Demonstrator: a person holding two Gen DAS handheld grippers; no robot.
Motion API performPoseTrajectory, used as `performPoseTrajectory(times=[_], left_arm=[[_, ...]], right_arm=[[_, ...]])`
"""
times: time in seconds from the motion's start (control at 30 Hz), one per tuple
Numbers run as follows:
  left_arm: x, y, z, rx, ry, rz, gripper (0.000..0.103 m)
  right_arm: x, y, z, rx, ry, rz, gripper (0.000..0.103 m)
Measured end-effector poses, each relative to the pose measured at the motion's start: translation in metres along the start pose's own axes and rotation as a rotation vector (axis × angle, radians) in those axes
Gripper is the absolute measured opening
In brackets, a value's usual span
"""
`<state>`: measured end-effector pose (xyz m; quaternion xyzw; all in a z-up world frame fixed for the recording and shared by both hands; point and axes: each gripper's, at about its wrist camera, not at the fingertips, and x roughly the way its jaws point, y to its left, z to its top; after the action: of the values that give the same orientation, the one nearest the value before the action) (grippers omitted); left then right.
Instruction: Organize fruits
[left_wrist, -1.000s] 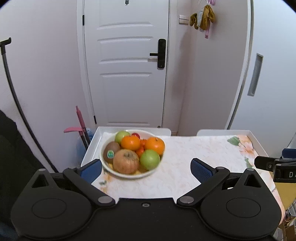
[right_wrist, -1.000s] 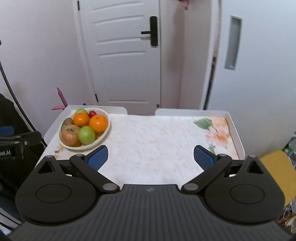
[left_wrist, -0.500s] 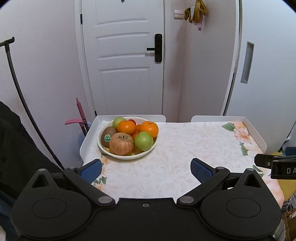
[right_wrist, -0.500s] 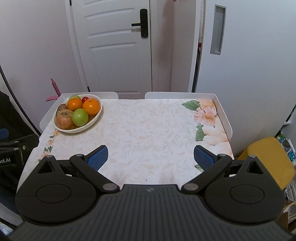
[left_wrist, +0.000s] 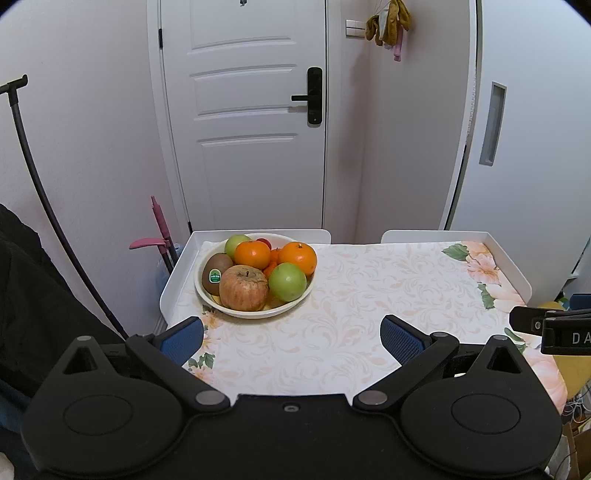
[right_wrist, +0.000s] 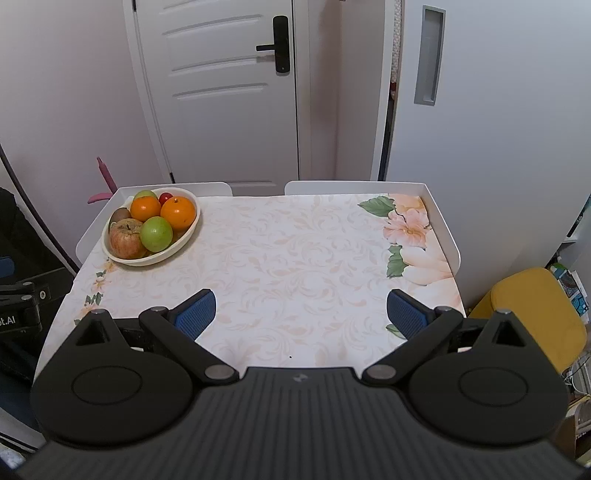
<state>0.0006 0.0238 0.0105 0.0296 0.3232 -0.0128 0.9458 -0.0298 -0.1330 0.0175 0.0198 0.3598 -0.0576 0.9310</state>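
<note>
A cream bowl (left_wrist: 236, 313) (right_wrist: 186, 238) heaped with fruit stands at the table's far left corner. It holds a reddish apple (left_wrist: 243, 288), a green apple (left_wrist: 287, 282), two oranges (left_wrist: 297, 257), a kiwi (left_wrist: 214, 271) with a sticker and a small red fruit (right_wrist: 165, 198). My left gripper (left_wrist: 291, 338) hovers open just short of the bowl, nothing between its blue pads. Further right, my right gripper (right_wrist: 301, 312) hangs open over the table's near middle, well away from the bowl.
The table (right_wrist: 295, 258) has a floral cloth and raised white rims (right_wrist: 443, 229). A white door (left_wrist: 251, 118) and walls stand behind it. A yellow chair (right_wrist: 535, 314) sits at the right, a pink handle (left_wrist: 159, 225) and a dark pole (left_wrist: 44, 192) at the left.
Both grippers have pulled back and risen from the table, so the bowl looks smaller and farther. Their jaws stayed open and the fruit has not moved.
</note>
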Motion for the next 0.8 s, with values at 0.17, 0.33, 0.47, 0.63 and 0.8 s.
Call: performPoseTrajectory(times=[0.17,0.33,0.47,0.63,0.8], left_arm=[[0.0001,0.0002,0.0009,0.002,-0.001,0.0,0.103],[0.0004,-0.0002,0.0014,0.0,0.003,0.001,0.103],[0.0003,-0.0008,0.0031,0.0,0.003,0.003,0.103],[0.0003,-0.0017,0.0028,0.0,0.001,0.006,0.103],[0.0005,-0.0011,0.0027,0.001,0.002,0.005,0.103]], right_arm=[[0.001,-0.0007,0.0,0.003,0.003,-0.003,0.103],[0.0017,-0.0019,-0.0002,0.003,0.007,-0.002,0.103],[0.0026,-0.0012,0.0002,0.003,0.006,-0.005,0.103],[0.0033,-0.0016,0.0009,0.005,0.007,-0.006,0.103],[0.0049,-0.0024,0.0012,0.006,0.009,-0.007,0.103]])
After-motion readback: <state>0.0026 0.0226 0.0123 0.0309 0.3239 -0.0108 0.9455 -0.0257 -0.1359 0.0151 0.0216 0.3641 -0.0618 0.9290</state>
